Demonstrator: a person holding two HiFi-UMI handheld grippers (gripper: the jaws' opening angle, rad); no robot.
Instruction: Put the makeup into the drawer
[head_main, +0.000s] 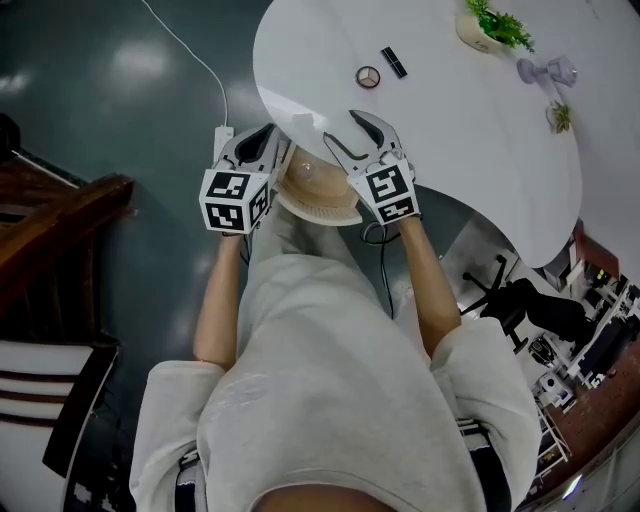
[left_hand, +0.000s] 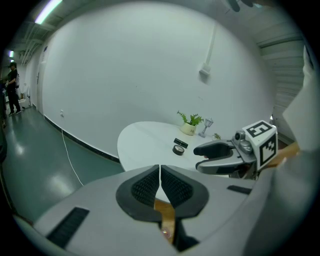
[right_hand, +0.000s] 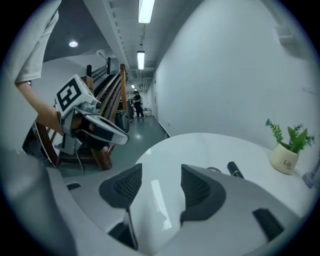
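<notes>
On the white round table (head_main: 440, 140) lie a small round compact (head_main: 368, 76) and a short black makeup tube (head_main: 393, 62), side by side towards its far side. Both grippers hover at the table's near edge, well short of the makeup. My left gripper (head_main: 265, 135) is shut, its ribbed pads (left_hand: 150, 186) meeting with nothing between them. My right gripper (head_main: 342, 127) stands open and empty, with bare tabletop showing between its pads (right_hand: 125, 186). The right gripper view has the tube (right_hand: 235, 169) and part of the compact (right_hand: 214, 170) just past its right jaw. No drawer is in view.
A potted plant (head_main: 490, 28), a small lamp-shaped ornament (head_main: 548, 72) and a tiny plant (head_main: 558, 115) stand at the table's far right. A tan round object (head_main: 318, 195) sits under the near edge. A white cable and power strip (head_main: 222, 135) lie on the floor; dark wooden furniture (head_main: 60, 220) stands left.
</notes>
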